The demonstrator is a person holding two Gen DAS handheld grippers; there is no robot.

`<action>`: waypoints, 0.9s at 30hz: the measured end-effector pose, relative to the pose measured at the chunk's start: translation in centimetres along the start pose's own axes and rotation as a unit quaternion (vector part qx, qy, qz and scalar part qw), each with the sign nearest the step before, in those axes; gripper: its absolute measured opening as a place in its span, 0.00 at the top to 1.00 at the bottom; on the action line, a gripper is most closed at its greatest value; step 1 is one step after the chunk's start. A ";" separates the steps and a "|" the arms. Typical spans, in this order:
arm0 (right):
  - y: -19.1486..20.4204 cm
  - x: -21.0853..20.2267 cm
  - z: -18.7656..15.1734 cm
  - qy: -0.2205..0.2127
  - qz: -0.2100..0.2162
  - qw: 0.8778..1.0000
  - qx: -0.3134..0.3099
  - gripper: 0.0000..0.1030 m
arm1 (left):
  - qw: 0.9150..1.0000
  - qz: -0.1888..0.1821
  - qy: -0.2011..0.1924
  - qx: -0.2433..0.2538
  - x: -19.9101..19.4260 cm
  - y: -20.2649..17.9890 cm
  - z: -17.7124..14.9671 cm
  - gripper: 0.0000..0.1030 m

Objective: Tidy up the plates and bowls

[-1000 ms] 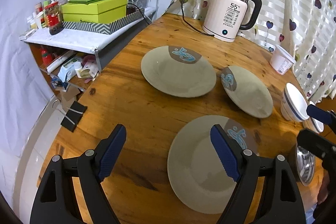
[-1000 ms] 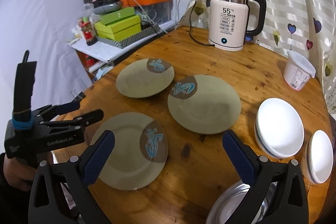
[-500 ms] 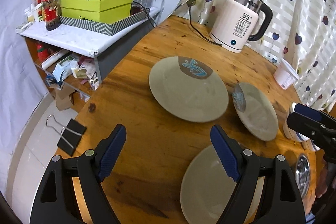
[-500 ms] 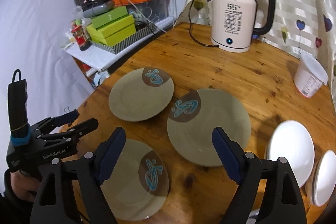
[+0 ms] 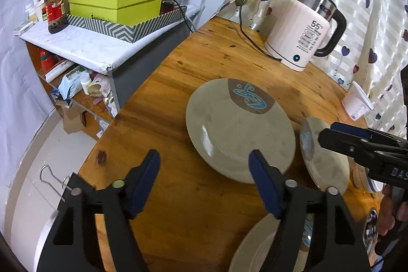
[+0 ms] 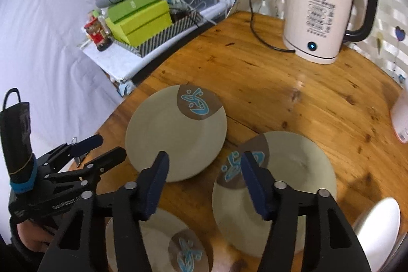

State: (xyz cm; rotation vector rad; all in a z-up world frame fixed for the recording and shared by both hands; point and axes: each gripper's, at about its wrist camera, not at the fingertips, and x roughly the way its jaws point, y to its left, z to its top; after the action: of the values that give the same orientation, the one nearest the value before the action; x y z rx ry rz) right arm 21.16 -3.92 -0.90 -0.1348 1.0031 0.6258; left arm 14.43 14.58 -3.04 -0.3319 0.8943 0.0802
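Three grey-green plates with a brown patch and blue fish mark lie on the round wooden table. The far left plate (image 5: pixel 239 129) (image 6: pixel 176 142) is just ahead of both grippers. A second plate (image 6: pixel 285 180) (image 5: pixel 323 162) lies to its right, a third (image 6: pixel 158 244) (image 5: pixel 262 246) nearest. White bowls (image 6: pixel 377 221) sit at the right. My left gripper (image 5: pixel 204 177) is open and empty over the table's left edge. My right gripper (image 6: pixel 204 182) is open and empty above the gap between the plates.
A white electric kettle (image 6: pixel 323 17) with its cord stands at the back of the table. A white cup (image 5: pixel 357 103) sits at the right edge. A cluttered shelf with green boxes (image 5: pixel 114 1) stands beside the table on the left.
Both grippers have moved forward and to the left toward the far left plate. The right gripper's jaws are less wide apart than a second ago. Nothing was picked up.
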 end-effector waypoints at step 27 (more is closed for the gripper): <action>-2.3 7.7 3.0 0.049 0.026 0.998 0.021 0.75 | 1.000 -0.004 0.027 0.002 3.9 -0.1 1.3 0.66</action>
State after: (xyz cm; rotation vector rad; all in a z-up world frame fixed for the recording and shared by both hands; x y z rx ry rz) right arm 27.60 -1.38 -5.94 -0.1035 1.1166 0.6495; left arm 17.85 14.58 -5.28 -0.3352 0.9473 0.0621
